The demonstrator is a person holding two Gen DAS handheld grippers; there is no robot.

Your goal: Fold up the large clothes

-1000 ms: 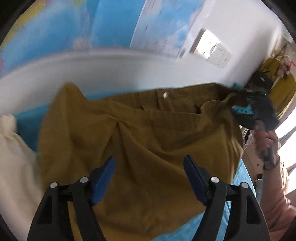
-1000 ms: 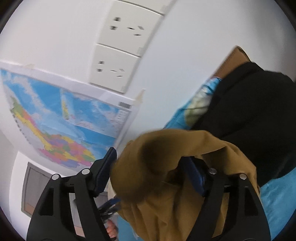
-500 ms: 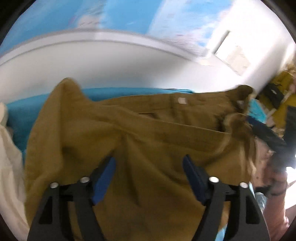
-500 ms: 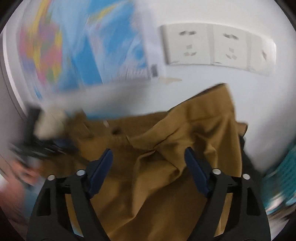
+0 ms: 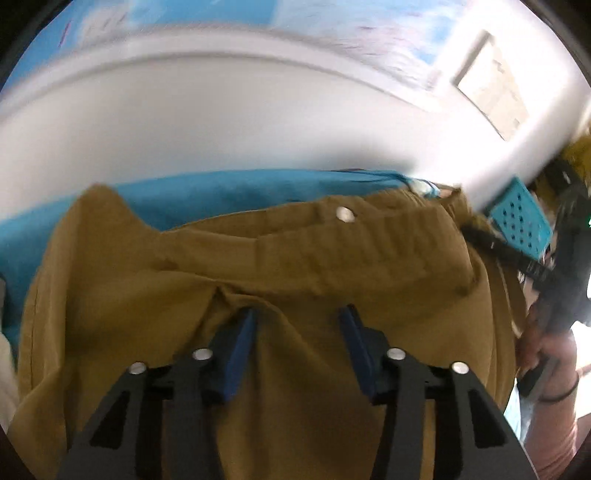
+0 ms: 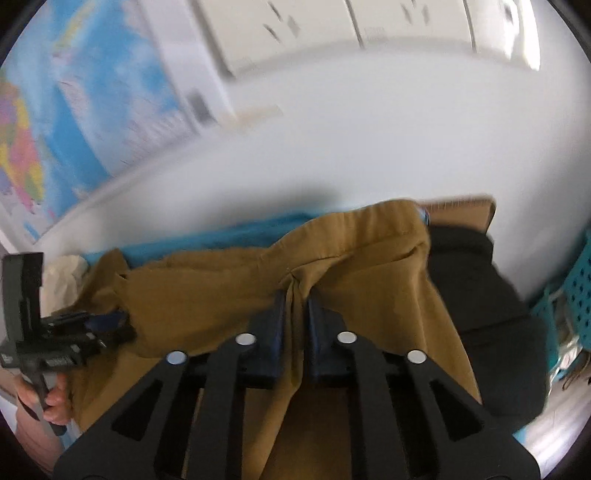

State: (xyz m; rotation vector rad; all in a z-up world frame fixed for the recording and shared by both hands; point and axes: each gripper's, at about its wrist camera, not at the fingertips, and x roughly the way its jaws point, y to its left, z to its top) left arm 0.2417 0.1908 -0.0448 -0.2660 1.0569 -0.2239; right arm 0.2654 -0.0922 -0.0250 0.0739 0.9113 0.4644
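Trousers apparently pinched in closing right tongs, blurred.

Bright daylight, motion blur, perhaps overexposed

White wall w/ map & sockets, blue-covered surface below.
World map is taped on wall; socket plates are seen top; teal perforated basket at rt.

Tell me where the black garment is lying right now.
Right wrist view, right side: the black garment lies beside the mustard trousers, in front of a cardboard piece, with a teal basket further right.
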